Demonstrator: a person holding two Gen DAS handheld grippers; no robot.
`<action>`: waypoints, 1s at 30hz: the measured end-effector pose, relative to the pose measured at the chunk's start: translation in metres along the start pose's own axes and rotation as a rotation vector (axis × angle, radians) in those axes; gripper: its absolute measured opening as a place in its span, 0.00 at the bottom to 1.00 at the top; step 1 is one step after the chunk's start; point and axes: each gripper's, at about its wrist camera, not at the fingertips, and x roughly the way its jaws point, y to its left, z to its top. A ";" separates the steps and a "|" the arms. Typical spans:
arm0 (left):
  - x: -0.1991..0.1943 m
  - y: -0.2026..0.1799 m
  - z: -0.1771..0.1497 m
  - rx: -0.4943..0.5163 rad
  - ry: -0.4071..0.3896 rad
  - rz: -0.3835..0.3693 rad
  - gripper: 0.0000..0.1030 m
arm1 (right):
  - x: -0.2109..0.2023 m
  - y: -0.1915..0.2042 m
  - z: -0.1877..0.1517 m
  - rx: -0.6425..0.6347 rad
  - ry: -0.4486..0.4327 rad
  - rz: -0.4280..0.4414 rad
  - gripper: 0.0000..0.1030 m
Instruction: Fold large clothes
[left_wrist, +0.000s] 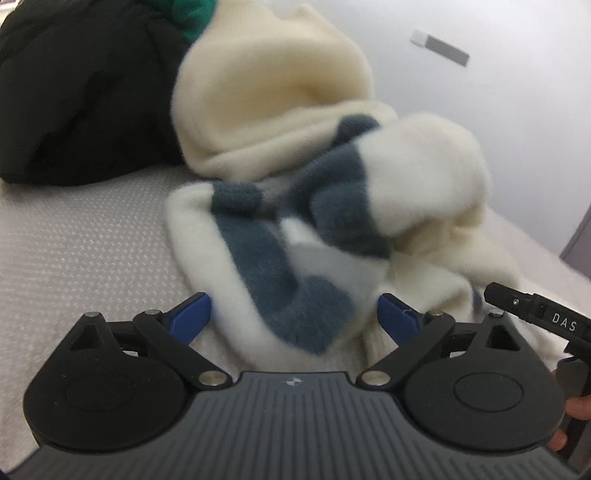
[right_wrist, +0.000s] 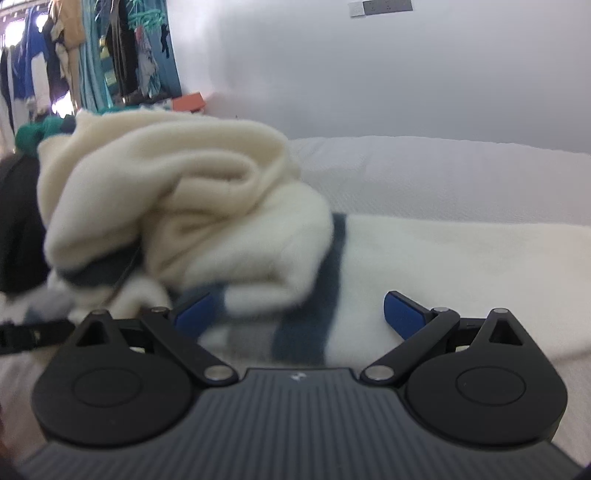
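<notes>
My left tongs (left_wrist: 294, 314) stand with the blue pads wide apart, gripping nothing, the fuzzy cream-and-blue garment (left_wrist: 295, 229) lying just ahead between them; my right tongs (right_wrist: 298, 314) are equally apart, with that same garment (right_wrist: 229, 229) bunched in front of the left pad and spreading flat toward the right. I judge the folding hardly begun; the garment is still a rumpled heap with a thick roll on top, though one stretch lies smooth on the bed (right_wrist: 424, 173), so it has yet to be spread out, squared and folded over. It sits near the bed's near edge; a black garment (left_wrist: 85, 96) lies just beside it to the left, with a scrap of green cloth (left_wrist: 192, 14) behind. The bed cover (left_wrist: 85, 240) is pale grey with a fine dotted weave; beyond it a plain light wall (right_wrist: 406, 74) carries a socket plate (right_wrist: 380, 7), and clothes hang on a rack (right_wrist: 92, 51) in the far left corner.
</notes>
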 end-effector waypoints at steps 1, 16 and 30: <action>0.004 0.002 0.002 -0.014 -0.006 -0.004 0.96 | 0.005 0.002 0.003 -0.015 -0.005 0.006 0.97; 0.003 -0.015 0.024 0.079 -0.044 0.075 0.34 | 0.015 0.011 0.021 0.021 0.004 0.079 0.25; -0.115 0.033 0.040 -0.137 -0.210 0.127 0.25 | -0.092 0.002 0.041 -0.029 -0.060 0.015 0.20</action>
